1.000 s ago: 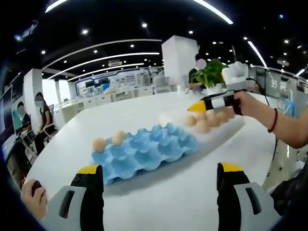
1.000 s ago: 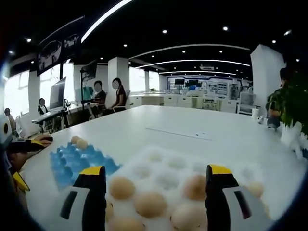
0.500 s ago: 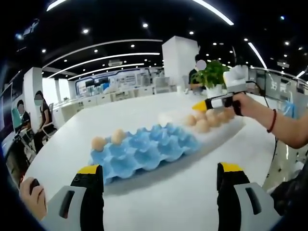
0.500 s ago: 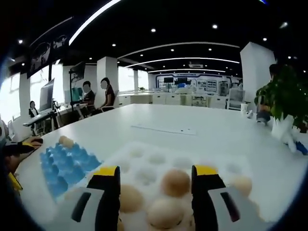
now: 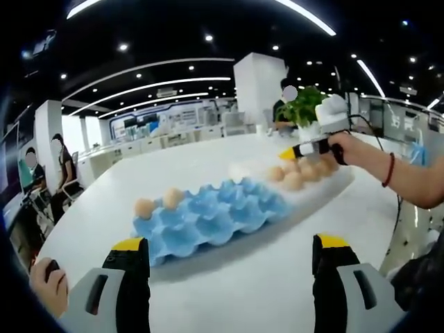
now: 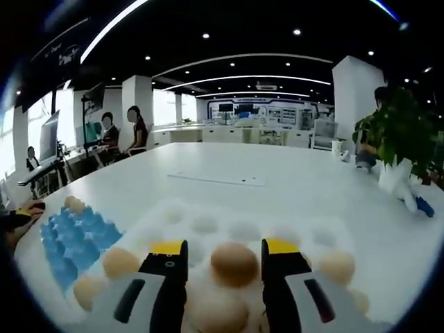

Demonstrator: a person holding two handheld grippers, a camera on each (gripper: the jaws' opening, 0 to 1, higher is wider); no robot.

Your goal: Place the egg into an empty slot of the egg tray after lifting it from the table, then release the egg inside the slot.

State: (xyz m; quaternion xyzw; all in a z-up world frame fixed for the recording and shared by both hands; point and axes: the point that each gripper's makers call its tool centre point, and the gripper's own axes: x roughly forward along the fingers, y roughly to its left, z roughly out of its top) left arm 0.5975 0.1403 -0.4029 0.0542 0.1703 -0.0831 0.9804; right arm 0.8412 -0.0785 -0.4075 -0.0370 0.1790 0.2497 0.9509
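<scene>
In the right gripper view a brown egg lies in a white tray between my right gripper's yellow-tipped jaws. They stand close on either side of it; the right one is at its edge and a small gap shows on the left. The blue egg tray sits mid-table with two eggs in its far left corner and its other slots bare. My left gripper hangs open in front of the tray, holding nothing. In the left gripper view the right gripper, held by a hand, hovers over the white tray's eggs.
Several more eggs fill the white tray's near slots. A potted plant stands at the table's far right. A flat sheet lies further back on the white table. People sit at desks to the left.
My right gripper's jaws have drawn steadily closer together around one egg in the white tray, and that view has shifted slightly. The left gripper and the blue tray have stayed put.
</scene>
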